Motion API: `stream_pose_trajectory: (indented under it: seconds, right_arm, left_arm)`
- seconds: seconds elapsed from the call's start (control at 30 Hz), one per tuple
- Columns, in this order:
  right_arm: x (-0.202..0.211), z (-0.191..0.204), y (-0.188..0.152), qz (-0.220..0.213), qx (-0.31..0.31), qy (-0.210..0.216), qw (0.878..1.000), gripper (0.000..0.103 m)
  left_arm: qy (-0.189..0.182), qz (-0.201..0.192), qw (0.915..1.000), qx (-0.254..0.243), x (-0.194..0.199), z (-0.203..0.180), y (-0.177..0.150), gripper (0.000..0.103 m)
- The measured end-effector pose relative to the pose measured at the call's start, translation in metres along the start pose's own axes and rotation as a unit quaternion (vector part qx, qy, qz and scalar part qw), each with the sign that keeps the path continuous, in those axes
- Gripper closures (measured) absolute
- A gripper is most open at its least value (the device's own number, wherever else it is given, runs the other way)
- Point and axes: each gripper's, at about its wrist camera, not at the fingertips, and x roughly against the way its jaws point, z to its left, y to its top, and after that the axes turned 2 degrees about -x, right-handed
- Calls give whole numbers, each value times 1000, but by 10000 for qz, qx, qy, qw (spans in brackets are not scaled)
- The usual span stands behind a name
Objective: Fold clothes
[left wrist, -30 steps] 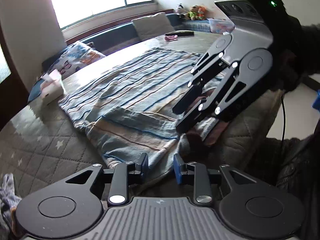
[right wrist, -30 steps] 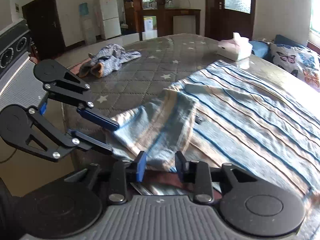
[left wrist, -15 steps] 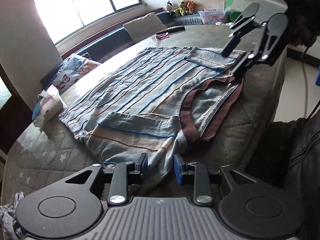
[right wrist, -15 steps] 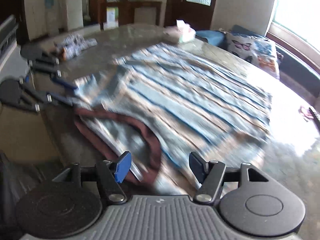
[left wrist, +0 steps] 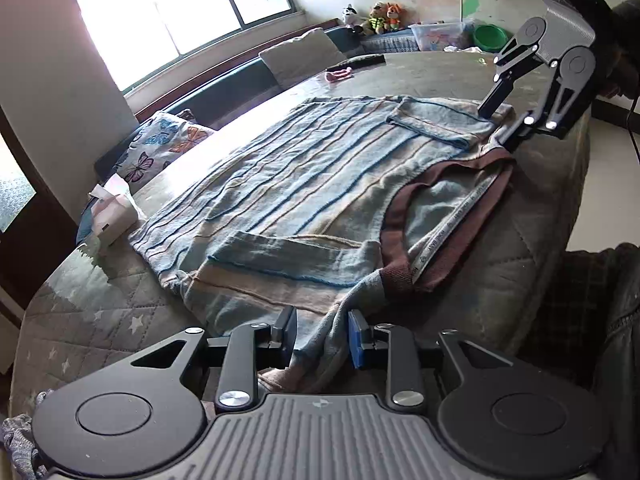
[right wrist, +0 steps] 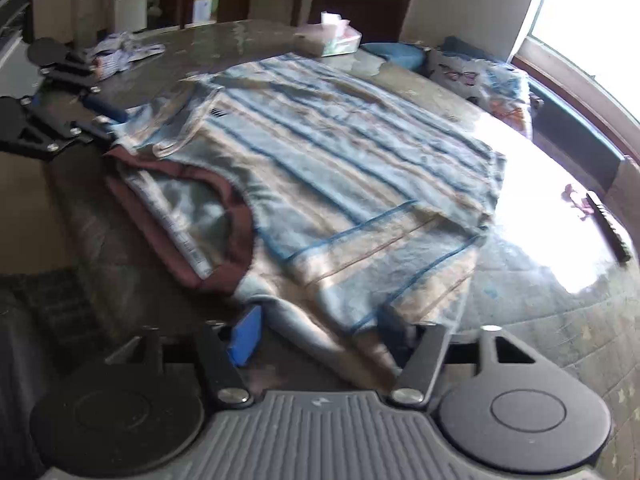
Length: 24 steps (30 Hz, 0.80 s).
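Here, left wrist view: a striped shirt (left wrist: 320, 184) lies flat on a quilted table (left wrist: 532, 248), collar near right. A tissue box (left wrist: 114, 216) stands at far left, beside a butterfly cushion (left wrist: 160, 148). The left gripper (left wrist: 322, 336) is narrowly parted, with a shoulder fold of shirt between its fingers. The right gripper (left wrist: 498, 120) touches the far shoulder, fingers wide.

Right wrist view, blurred: the shirt (right wrist: 340, 152) spreads ahead, the tissue box (right wrist: 338, 38) beyond it and crumpled cloth (right wrist: 120, 50) at far left. The right gripper (right wrist: 320, 330) stands wide, shoulder fabric lying between its fingers. The left gripper (right wrist: 106, 120) meets the shirt at left.
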Motion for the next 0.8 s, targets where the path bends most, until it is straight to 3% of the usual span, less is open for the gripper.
stream_pose_trajectory:
  seconds: [0.3,0.47,0.6,0.8]
  right_arm:
    - [-1,-2,2,-10,132,159,9998,58]
    - [-5,-3,3,-55,53,197,9998,79]
    - [-4,-1,5,-129,-5,232,9996,93]
    - [18,-2,8,-524,-225,112,9983,98]
  left_arm:
    - [-70,134,9999,-52,4,-3,-8,71]
    - [-116,120,9998,-55,3,0,-8,72]
    - [-196,62,9998,41,1,3,-8,87]
    - [-124,-179,9996,162,15,5,-5,97]
